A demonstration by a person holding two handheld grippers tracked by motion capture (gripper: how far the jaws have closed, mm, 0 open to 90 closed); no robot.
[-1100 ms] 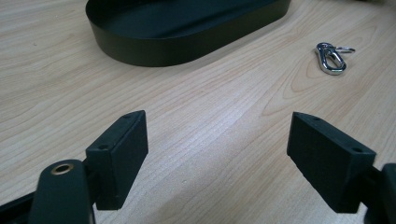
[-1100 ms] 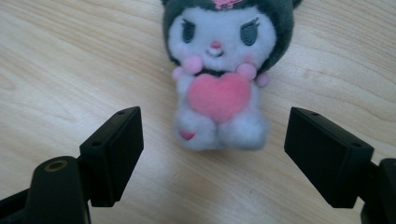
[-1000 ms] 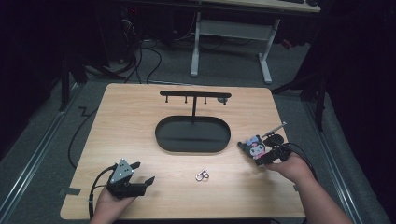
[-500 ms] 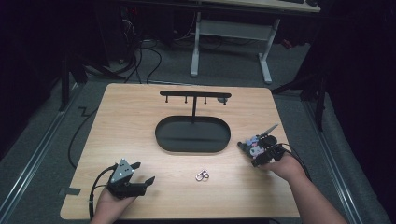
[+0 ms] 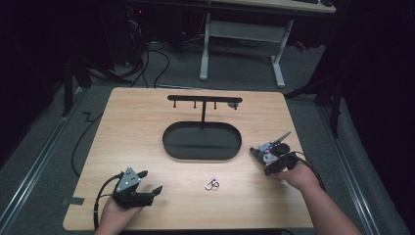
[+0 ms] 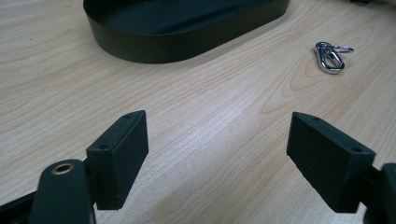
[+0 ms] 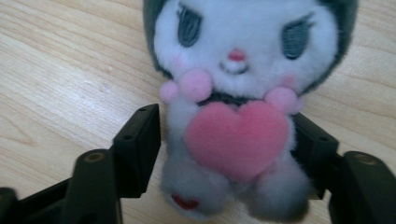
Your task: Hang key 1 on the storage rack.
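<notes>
Left gripper (image 5: pixel 147 188): you are resting it near the table's (image 5: pixel 147 127) front left edge; its jaws are standing wide apart with nothing between them, aimed toward the metal clip (image 6: pixel 329 57).
Metal clip: it is lying loose on the wood, just in front of the tray (image 5: pixel 171 147).
Right gripper (image 5: pixel 266 156): your jaws have just been closing around the plush toy (image 7: pixel 233 116); the pads are now sitting at both flanks of its body; whether they are already pressing I cannot tell.
Meaning: you are taking hold of the toy, likely so you can lift it; the grip is looking not yet firm.
Plush toy: it is lying on the table right of the tray; its long axis is running head to feet, feet toward your gripper, head pointing away, face and pink heart turned upward.
Stand (image 5: pixel 203 105): it is rising from the tray's far side; its hooks are looking bare.
</notes>
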